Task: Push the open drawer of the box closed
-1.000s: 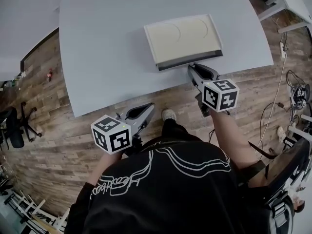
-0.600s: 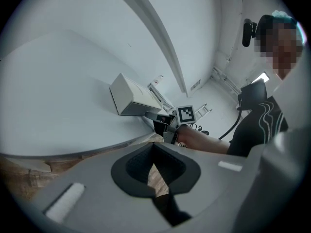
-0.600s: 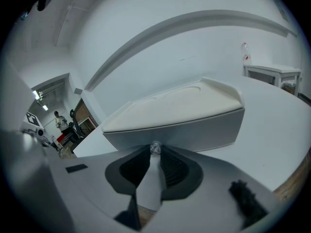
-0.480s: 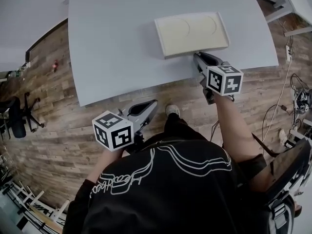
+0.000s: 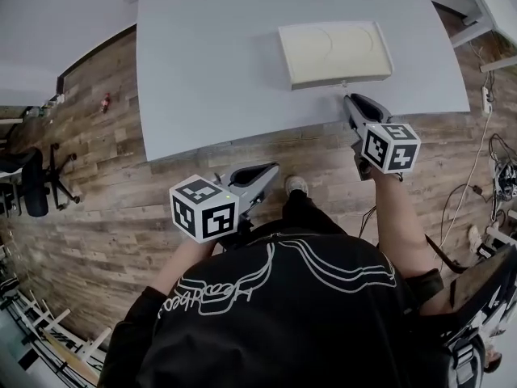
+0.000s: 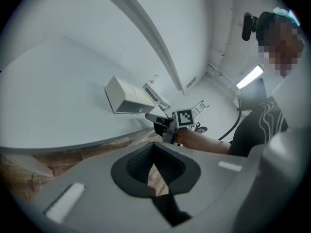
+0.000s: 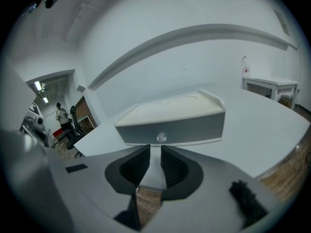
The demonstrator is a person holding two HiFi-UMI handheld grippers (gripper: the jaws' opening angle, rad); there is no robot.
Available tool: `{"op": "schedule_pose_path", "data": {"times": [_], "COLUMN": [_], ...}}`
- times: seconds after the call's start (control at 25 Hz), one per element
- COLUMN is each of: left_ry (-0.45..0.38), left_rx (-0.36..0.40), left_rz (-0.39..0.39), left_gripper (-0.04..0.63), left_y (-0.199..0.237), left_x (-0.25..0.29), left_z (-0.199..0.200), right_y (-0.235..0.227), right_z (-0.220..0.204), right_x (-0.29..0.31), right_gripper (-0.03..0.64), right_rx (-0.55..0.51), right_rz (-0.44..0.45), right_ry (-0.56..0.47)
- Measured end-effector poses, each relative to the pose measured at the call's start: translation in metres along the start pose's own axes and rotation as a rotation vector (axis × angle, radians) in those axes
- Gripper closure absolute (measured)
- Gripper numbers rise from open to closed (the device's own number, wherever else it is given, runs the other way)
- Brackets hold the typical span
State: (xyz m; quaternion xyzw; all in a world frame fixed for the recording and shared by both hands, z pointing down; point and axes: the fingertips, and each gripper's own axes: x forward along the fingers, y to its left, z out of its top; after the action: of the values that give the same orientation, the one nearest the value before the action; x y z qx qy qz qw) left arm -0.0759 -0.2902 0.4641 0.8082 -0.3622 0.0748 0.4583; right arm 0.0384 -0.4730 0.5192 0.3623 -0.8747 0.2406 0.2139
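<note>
A cream box [image 5: 335, 51] lies on the grey table [image 5: 210, 63] near its front edge. Its grey drawer front [image 7: 170, 130] with a small round knob [image 7: 161, 138] sits flush in the box. My right gripper [image 5: 351, 99] points at that front from just before it, its jaws a narrow gap apart and holding nothing [image 7: 155, 149]; the knob is just beyond the tips. My left gripper [image 5: 271, 170] hangs shut and empty off the table, over the floor [image 6: 153, 147]. The left gripper view shows the box [image 6: 127, 97] and the right gripper [image 6: 153, 115] from the side.
The table's front edge [image 5: 266, 136] runs between the two grippers. An office chair [image 5: 32, 188] stands on the wood floor at far left, cables [image 5: 505, 176] at far right. A white side table [image 7: 272, 84] is beyond the box, and a person [image 7: 62, 114] stands far off.
The dark open strip at the box's front has gone: the drawer slid in as my right gripper moved forward against it. The left gripper stayed low off the table.
</note>
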Motion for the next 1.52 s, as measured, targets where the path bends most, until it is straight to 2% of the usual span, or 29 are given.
{"op": "schedule_pose_path", "data": {"times": [0.12, 0.16, 0.24, 0.32, 0.4, 0.56, 0.76, 0.96, 1.2, 1.52], "left_ry": [-0.001, 0.000, 0.003, 0.005, 0.004, 0.006, -0.006, 0.008, 0.009, -0.001], "left_rx": [0.047, 0.066, 0.093, 0.098, 0.112, 0.193, 0.273, 0.333, 0.348, 0.338], "left_rz": [-0.021, -0.029, -0.052, -0.074, -0.096, -0.126, -0.162, -0.192, -0.221, -0.249], "left_gripper": [0.591, 0.591, 0.591, 0.591, 0.591, 0.591, 0.591, 0.591, 0.591, 0.591], "left_y": [-0.013, -0.016, -0.022, -0.030, -0.042, -0.068, -0.099, -0.124, -0.139, -0.149], "left_x": [-0.008, -0.010, -0.013, -0.020, -0.028, -0.044, -0.078, -0.104, -0.116, -0.126], "left_z": [-0.009, -0.012, -0.018, -0.029, -0.042, -0.059, -0.085, -0.115, -0.138, -0.150], "right_y": [0.036, 0.051, 0.084, 0.117, 0.147, 0.204, 0.261, 0.293, 0.307, 0.322], "right_z": [-0.015, -0.018, -0.019, -0.023, -0.036, -0.053, -0.081, -0.097, -0.114, -0.128], "right_x": [-0.037, -0.049, -0.076, -0.100, -0.122, -0.164, -0.200, -0.238, -0.262, -0.273], "right_gripper": [0.543, 0.546, 0.598, 0.606, 0.606, 0.606, 0.607, 0.607, 0.607, 0.607], "right_rx": [0.030, 0.044, 0.080, 0.095, 0.060, -0.009, -0.022, 0.043, 0.085, 0.077], "right_rz": [0.084, 0.129, 0.243, 0.346, 0.397, 0.463, 0.476, 0.493, 0.455, 0.430], "right_ry": [-0.051, -0.076, -0.142, -0.182, -0.173, -0.165, -0.198, -0.275, -0.320, -0.292]}}
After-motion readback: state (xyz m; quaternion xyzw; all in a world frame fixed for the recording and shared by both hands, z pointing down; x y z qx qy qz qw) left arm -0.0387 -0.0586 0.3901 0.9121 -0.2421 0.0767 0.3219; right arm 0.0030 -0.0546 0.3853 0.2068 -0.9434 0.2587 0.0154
